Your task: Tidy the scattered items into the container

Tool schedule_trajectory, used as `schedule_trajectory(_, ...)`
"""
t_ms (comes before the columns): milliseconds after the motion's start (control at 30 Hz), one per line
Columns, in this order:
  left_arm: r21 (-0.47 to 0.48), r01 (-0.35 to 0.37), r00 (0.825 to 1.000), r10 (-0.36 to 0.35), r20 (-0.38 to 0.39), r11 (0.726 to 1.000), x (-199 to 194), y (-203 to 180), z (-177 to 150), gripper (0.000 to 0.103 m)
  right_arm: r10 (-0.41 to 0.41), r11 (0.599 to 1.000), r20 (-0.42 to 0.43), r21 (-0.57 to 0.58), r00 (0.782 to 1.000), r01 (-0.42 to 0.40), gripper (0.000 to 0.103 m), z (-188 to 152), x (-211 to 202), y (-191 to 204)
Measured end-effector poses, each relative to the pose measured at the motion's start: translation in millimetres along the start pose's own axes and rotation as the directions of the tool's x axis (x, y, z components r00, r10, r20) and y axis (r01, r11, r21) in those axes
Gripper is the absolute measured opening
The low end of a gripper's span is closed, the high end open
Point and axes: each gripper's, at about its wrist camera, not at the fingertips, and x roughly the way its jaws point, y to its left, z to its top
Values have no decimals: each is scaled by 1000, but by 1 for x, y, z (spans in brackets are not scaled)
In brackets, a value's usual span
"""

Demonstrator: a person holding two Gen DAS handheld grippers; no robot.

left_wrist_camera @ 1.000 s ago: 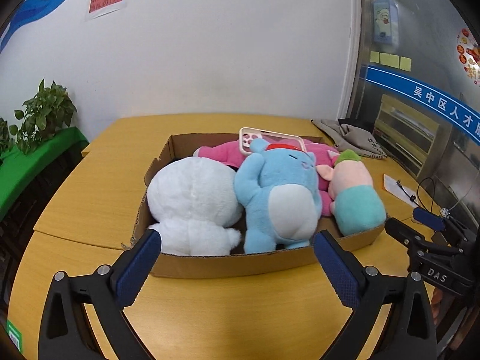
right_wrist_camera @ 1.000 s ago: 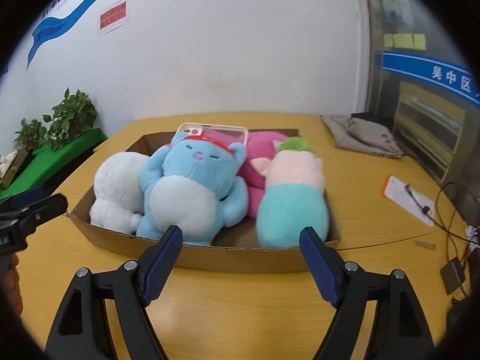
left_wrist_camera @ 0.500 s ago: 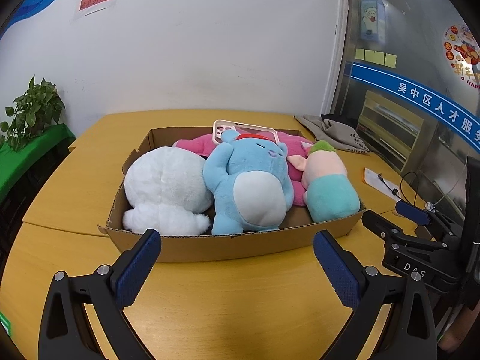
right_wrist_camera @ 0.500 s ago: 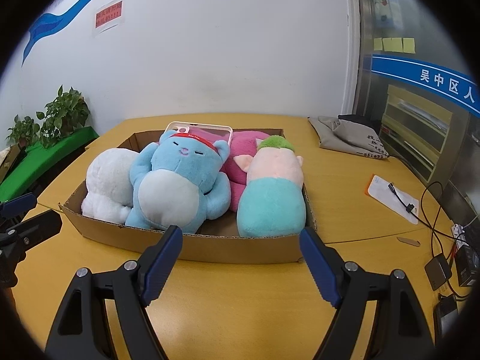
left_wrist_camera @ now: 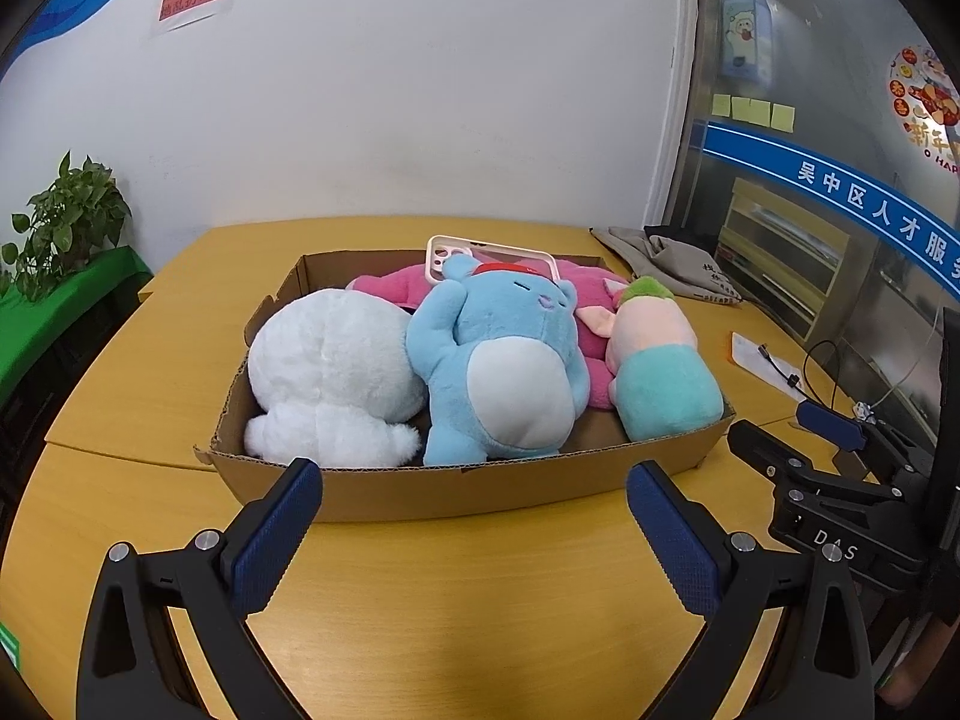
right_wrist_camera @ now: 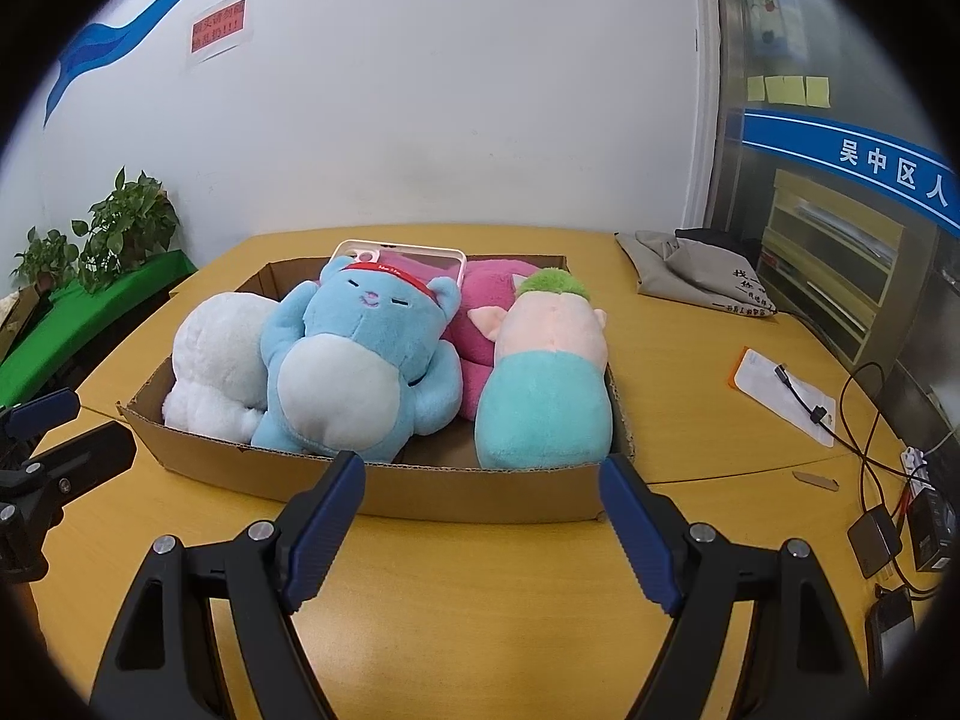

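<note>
The cardboard box [left_wrist_camera: 456, 489] sits mid-bench [left_wrist_camera: 480, 612], packed with white plush [left_wrist_camera: 336, 369], blue plush [left_wrist_camera: 504, 372], pink plush [right_wrist_camera: 486, 312], teal plush [left_wrist_camera: 660, 372] and a phone case [left_wrist_camera: 489, 249] at its rear, while left tongs [left_wrist_camera: 474, 531] and right tongs [right_wrist_camera: 480, 525] hover before it, both released and empty.

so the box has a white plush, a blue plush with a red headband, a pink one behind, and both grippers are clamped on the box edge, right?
Not quite. The plush toys are as you say, but neither gripper is clamped on the cardboard box. The left gripper and right gripper both stand open above the table, short of the box's near wall. Each wrist view shows it.
</note>
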Motion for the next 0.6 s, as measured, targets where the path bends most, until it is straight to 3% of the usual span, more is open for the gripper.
schedule_trajectory(600,18,16,999,-15,-44,1000,5,-5,-10,103,8,1000,-5,5,1000,-8,80,-3,-3,6)
